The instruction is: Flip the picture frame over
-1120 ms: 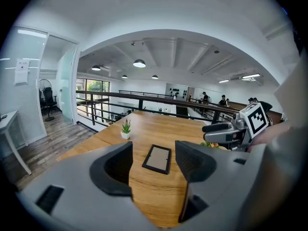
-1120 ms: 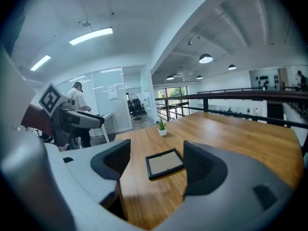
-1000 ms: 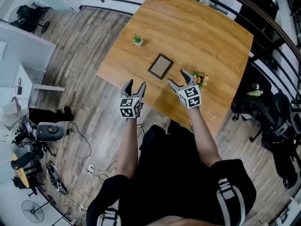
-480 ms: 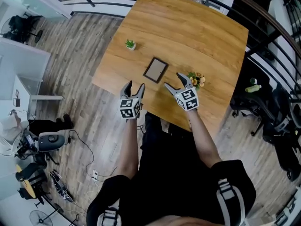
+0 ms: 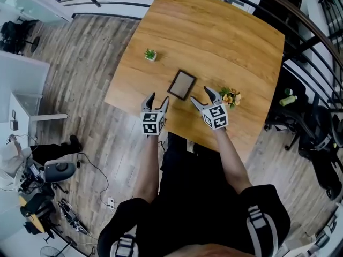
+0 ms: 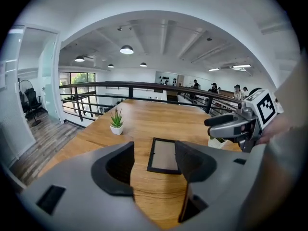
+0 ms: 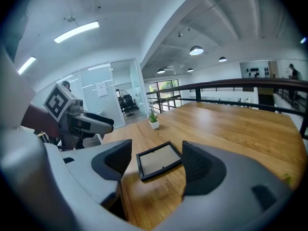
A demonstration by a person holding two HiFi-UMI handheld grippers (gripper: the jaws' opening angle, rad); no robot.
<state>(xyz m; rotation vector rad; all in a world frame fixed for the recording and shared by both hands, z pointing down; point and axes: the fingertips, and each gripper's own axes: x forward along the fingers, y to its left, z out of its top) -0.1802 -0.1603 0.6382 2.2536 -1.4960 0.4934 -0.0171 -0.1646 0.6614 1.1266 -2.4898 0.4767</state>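
Observation:
A black-rimmed picture frame (image 5: 182, 84) lies flat on the wooden table (image 5: 225, 31), near its front edge, with a brown panel facing up. My left gripper (image 5: 158, 98) hovers at the table's edge just short of the frame's near left corner, open and empty. My right gripper (image 5: 201, 95) is over the table at the frame's near right side; its jaws are wide and closing a little, with nothing between them. In the left gripper view the frame (image 6: 164, 155) lies ahead between the fingers (image 6: 118, 170). The right gripper view shows the frame (image 7: 158, 160) ahead too, untouched.
A small potted plant (image 5: 151, 54) stands left of and beyond the frame. A pot of orange and yellow flowers (image 5: 230, 97) sits close to the right of my right gripper. A black railing (image 5: 300, 42) runs round the table's far and right sides. Wooden floor lies below at left.
Both grippers have moved forward and down towards the frame, the left one from off the table to its front edge. The frame has stayed put.

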